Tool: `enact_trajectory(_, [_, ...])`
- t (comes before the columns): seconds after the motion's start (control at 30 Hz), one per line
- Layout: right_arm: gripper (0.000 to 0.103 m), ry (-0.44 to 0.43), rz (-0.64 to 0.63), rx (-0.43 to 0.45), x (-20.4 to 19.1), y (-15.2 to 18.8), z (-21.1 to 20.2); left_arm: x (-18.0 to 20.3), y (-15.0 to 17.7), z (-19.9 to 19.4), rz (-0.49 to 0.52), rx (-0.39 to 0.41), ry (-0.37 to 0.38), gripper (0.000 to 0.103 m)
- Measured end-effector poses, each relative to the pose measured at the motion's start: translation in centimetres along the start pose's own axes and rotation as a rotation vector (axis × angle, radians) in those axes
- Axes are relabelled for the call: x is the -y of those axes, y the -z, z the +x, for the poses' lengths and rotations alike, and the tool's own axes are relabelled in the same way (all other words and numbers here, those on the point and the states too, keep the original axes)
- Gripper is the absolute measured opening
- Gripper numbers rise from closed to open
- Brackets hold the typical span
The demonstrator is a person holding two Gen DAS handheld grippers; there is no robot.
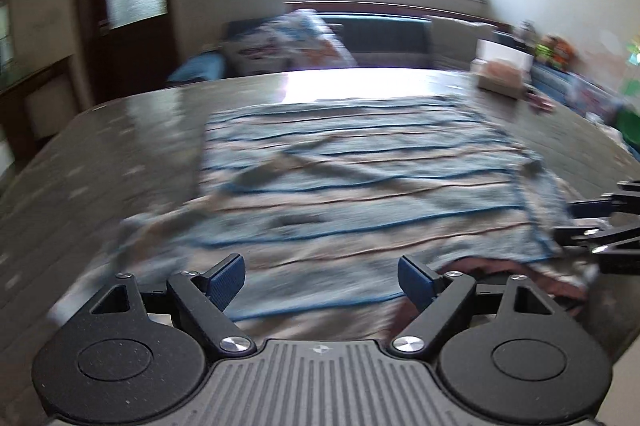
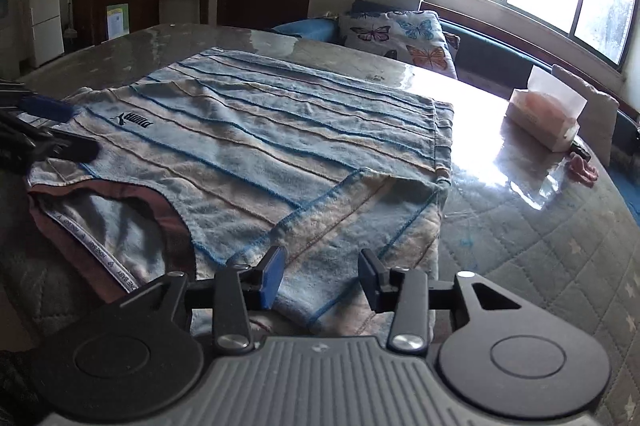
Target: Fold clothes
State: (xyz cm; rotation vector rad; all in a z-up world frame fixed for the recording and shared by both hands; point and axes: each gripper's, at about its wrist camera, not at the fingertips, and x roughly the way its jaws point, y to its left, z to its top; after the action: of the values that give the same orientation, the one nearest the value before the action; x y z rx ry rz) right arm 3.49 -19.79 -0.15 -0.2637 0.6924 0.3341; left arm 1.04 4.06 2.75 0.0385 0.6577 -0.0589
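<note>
On the table (image 2: 520,226), a blue striped shirt (image 2: 280,130) lies flat, partly folded, brown collar (image 2: 168,226) at 8 o'clock in the right wrist view, one sleeve flap folded over at 5 o'clock. Right gripper (image 2: 320,278) sits low at the shirt's near hem, jaws wide apart, gripping nothing, sleeve edge between its pads. Left gripper (image 1: 322,278) hovers level over the near edge, jaws spread wide, empty; view blurred. It also shows at 9 o'clock in the right view. Tissue box (image 2: 544,114) at 2 o'clock, butterfly cushion (image 2: 404,34) beyond at 1 o'clock.
</note>
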Motion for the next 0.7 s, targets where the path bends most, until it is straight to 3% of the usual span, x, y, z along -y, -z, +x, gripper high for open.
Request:
enact_trajectory(0.13, [0.049, -0.006, -0.009, 0.017, -0.3, -1.0, -0.7, -4.2, 1.3, -1.6, -0.085, -0.001, -0.106, 0.083])
enact_trajectory(0.33, [0.056, -0.066, -0.070, 0.031, -2.3, -2.9, -0.5, -9.9, 3.1, -2.6, -0.239, -0.025, -0.213, 0.071])
enact_trajectory(0.57, [0.061, -0.202, -0.191, 0.039, -7.4, -5.9, 1.2, -12.9, 3.5, -2.1, -0.300, -0.034, -0.191, 0.055])
enact_trajectory(0.7, [0.063, -0.271, -0.266, 0.045, -10.5, -7.6, 2.0, -13.7, 3.5, -1.4, -0.313, -0.045, -0.170, 0.032])
